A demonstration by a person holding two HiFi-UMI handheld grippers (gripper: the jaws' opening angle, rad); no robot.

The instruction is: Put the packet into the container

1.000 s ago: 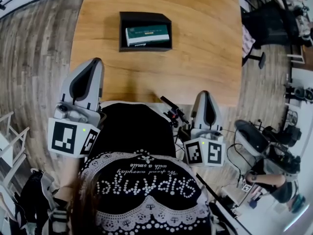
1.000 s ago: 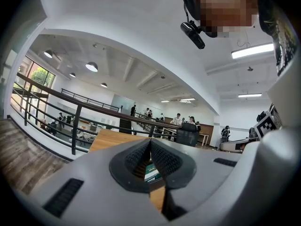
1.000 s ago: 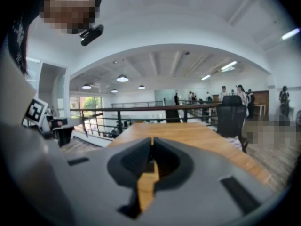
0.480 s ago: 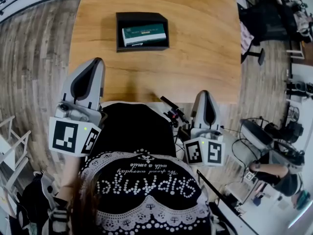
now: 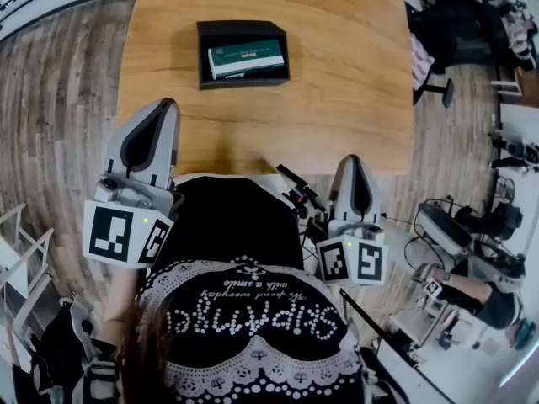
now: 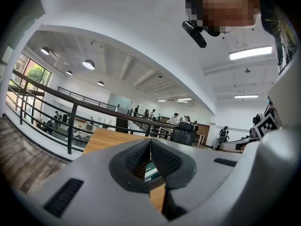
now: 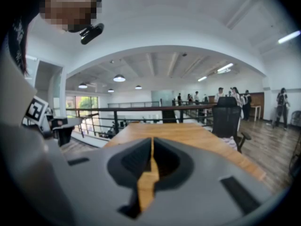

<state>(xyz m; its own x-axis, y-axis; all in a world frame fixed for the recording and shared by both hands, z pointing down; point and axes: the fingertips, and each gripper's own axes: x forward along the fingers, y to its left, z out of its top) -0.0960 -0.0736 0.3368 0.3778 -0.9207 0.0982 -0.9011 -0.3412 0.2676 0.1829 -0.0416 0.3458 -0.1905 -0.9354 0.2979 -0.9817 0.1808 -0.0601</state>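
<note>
Looking across the last second, almost nothing has changed: the black container [image 5: 243, 27] drifts a touch toward the upper left of the head view, which reads as the head camera shifting, not the box moving, and both tools stay where they were at the near edge of the wooden worktop [image 5: 345, 82]. The green-and-white packet [image 5: 246, 58] lies flat inside the container, its long side running across the box, and it fills most of the floor; a thin strip of the dark floor shows in front of it and nothing else appears to be in there. The container sits well apart from both tools, toward the far left part of the worktop. The left gripper [image 5: 162, 104] hangs over the near edge with its jaws closed pad to pad and nothing between them, and its own view confirms this, with the packet only glimpsed far off below the meeting line. The right gripper [image 5: 354, 160] is held nearer the person's body, jaws likewise closed together and empty, with bare wood showing beyond them. Judged from how things lie, the placing is already done: the packet is in the container, neither tool holds it, and the stillness suggests the task is at its end.
</note>
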